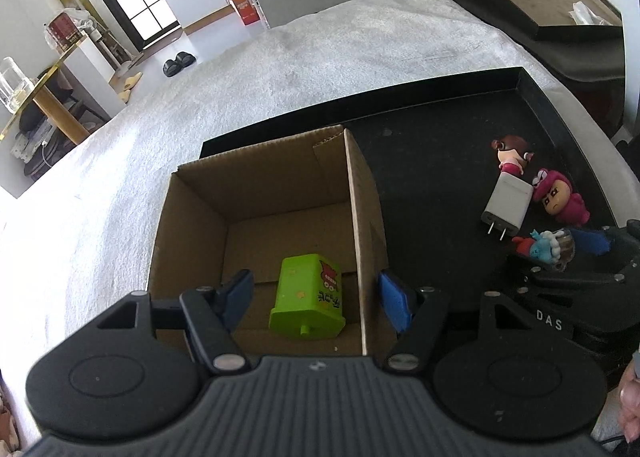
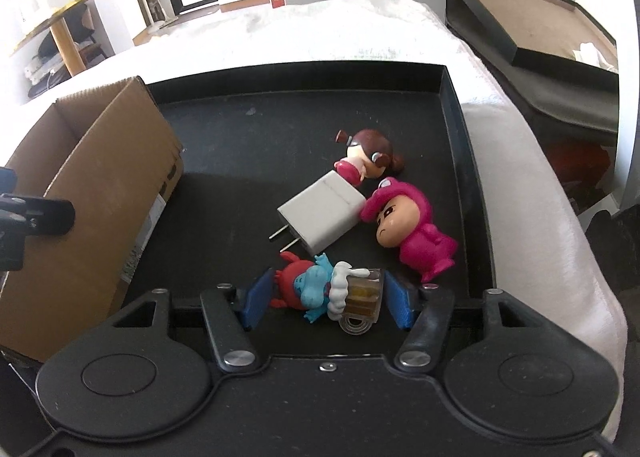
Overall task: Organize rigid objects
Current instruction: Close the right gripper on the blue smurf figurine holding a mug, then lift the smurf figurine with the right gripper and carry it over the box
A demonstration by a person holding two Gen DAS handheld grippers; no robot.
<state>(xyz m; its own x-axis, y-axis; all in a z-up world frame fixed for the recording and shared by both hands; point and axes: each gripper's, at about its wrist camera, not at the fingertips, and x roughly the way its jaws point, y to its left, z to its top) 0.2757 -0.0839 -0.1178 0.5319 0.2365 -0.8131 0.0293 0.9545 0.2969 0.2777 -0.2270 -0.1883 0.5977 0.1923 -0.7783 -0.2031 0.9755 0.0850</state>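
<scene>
On the near edge of the black tray (image 2: 452, 105), the right gripper (image 2: 325, 299) brackets a small blue-and-red plastic figurine (image 2: 316, 289), jaws wide, nothing gripped. Light, rigid and slick, it looks best pinched across its body. The left gripper (image 1: 316, 299) hangs open over the cardboard box (image 1: 192, 225).

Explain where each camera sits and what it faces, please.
Left wrist: on the left gripper, open above the box, facing down at the green toy; a bit of hand shows at the right edge.
Right wrist: on the right gripper, low over the tray, open around the blue figure.
Shared: box, tray, charger, figures.
</scene>
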